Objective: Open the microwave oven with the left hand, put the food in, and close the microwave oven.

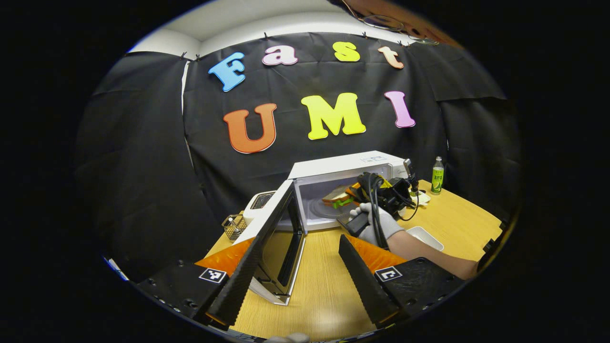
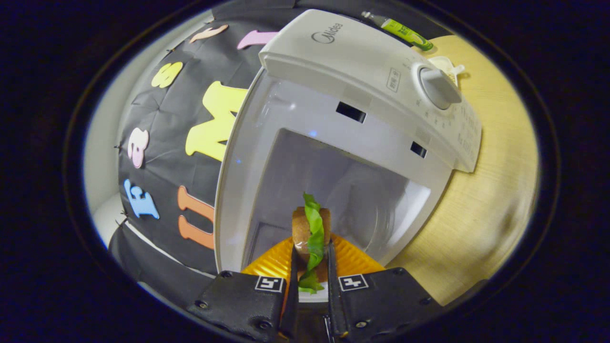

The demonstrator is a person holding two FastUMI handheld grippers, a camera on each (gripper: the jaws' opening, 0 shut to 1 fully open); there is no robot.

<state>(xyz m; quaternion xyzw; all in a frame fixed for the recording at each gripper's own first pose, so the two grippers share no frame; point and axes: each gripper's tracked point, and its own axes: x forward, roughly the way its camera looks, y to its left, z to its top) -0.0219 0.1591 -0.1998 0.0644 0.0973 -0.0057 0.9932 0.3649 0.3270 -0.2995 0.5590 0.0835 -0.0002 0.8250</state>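
Sandwich at the mouth of the open white microwave oven [image 1: 343, 183] — right gripper [image 2: 312, 267] clamped on it, left gripper [image 1: 298, 281] spread wide.

In the left gripper view we see the oven at centre frame on the pale wooden table [image 1: 324, 290], its dark-windowed door [image 1: 279, 238] swung out toward the lower centre, between our parted fingers, which grasp nothing. Just right of the cavity a white-gloved hand [image 1: 376, 224] holds the right gripper, carrying the brown-bread sandwich with green lettuce [image 1: 339, 195] inside the opening, above the glass turntable [image 1: 324, 209]. A green-labelled bottle [image 1: 437, 175] stands at the far right, a small wire basket [image 1: 234, 226] at the left. In the right gripper view both fingers press the sandwich's sides at lower centre — the white cavity lies behind it, the round knob [image 2: 438, 85] at upper right.
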